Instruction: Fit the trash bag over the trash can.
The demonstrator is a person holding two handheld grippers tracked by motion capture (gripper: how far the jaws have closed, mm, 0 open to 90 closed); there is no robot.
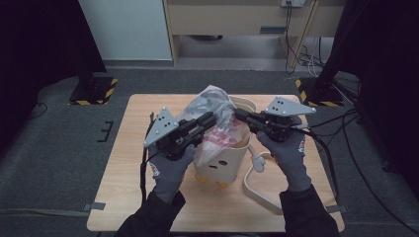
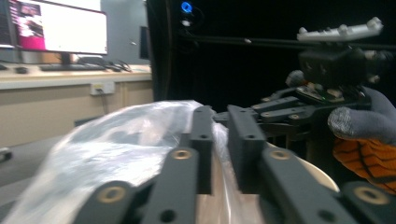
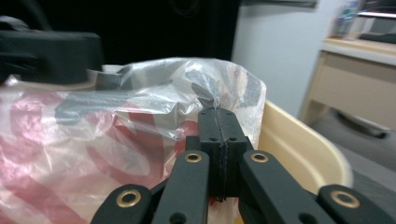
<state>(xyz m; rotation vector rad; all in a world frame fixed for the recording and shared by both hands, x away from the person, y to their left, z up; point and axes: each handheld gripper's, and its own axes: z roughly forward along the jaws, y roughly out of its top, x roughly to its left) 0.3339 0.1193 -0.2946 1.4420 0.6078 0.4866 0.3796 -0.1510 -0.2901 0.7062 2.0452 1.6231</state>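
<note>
A cream bucket (image 1: pixel 232 158) with a little face on its side sits near the middle of the wooden table (image 1: pixel 128 187). A clear plastic bag (image 1: pixel 213 106) with red marks on it pokes up out of the top of the bucket. The left gripper (image 1: pixel 210 118) comes in from the left side of the bucket, up by the bag. In the left gripper view its two black jaws have a small gap between them, and the thin plastic of the bag lies in that gap and beside the jaws; I cannot tell if the pads press on it. The right gripper (image 1: pixel 239 115) comes in from the right side of the bucket, over its rim. In the right gripper view its jaws are closed tight together, and a thin fold of the bag's edge is pinched between them, right beside the bucket's cream wall. Both hands wear grey gloves. A cream strap (image 1: pixel 254 190) loops on the table just right of the bucket. A small white thing (image 1: pixel 259 162) hangs off the bucket's right side.
</note>
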